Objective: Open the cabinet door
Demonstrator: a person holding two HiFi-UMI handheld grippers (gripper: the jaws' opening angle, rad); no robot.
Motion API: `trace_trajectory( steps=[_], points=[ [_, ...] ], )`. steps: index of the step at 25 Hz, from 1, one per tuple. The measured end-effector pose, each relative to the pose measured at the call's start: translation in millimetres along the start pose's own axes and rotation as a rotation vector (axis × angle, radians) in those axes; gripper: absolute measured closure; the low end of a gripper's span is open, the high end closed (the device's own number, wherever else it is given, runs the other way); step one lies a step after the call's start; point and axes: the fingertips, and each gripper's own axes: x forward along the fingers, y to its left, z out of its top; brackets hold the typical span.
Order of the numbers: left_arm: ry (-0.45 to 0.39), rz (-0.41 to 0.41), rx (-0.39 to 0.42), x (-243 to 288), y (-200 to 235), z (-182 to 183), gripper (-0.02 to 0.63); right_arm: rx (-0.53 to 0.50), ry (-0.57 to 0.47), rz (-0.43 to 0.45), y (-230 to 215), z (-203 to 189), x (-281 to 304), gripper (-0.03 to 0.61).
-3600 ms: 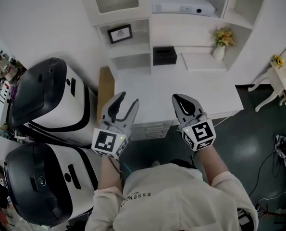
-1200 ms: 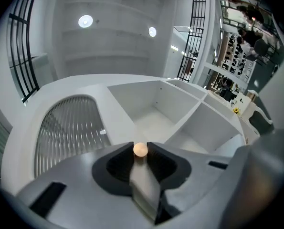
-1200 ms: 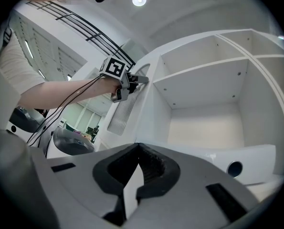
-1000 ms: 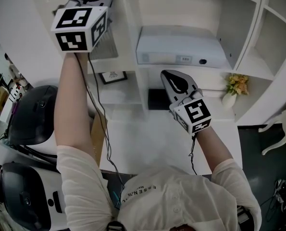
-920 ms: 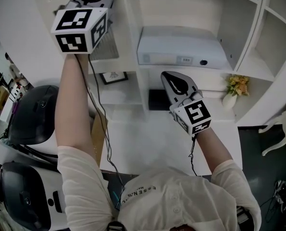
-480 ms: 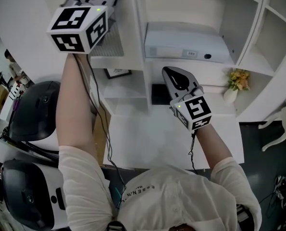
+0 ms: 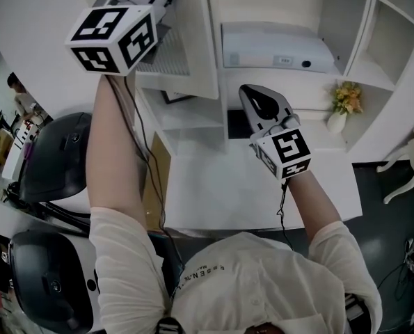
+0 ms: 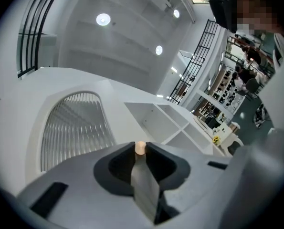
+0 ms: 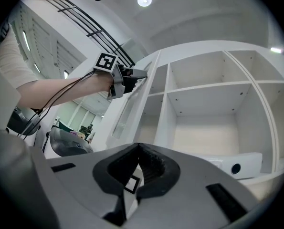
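**Left claw on the door knob, cabinet door ajar**

The left gripper (image 8: 140, 152) is raised high at the upper left of the head view. Its 2 jaws have just been closing, and they pinch the small pale knob (image 8: 140, 147) of the cabinet door (image 7: 196, 47) between their tips. The door is white with a slatted arched panel. It stands swung partway out from the white shelf unit (image 7: 360, 40), and its free edge hangs over the desk top (image 7: 248, 186).

The right gripper (image 7: 248, 92) is lower, in front of the open shelves. Its jaws are closed together with nothing between them.

A white box-shaped device (image 7: 276, 47) lies on 1 shelf. Below it sits a black box (image 7: 238, 124), and a vase of flowers (image 7: 344, 103) stands further right.
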Motion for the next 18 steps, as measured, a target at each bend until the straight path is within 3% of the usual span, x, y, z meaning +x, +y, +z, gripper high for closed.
trace_trajectory(
  steps=[4,10,18],
  points=[
    [0.001,-0.039,-0.014,-14,0,8,0.541,-0.004,0.007,-0.022,16,6,-4,0.563],
    [-0.054,-0.094,-0.106,-44,2,22,0.541,-0.021,0.013,-0.041,38,17,-14,0.563],
    [-0.114,-0.189,-0.183,-90,12,42,0.541,-0.031,0.020,-0.015,80,25,-17,0.563]
  ],
)
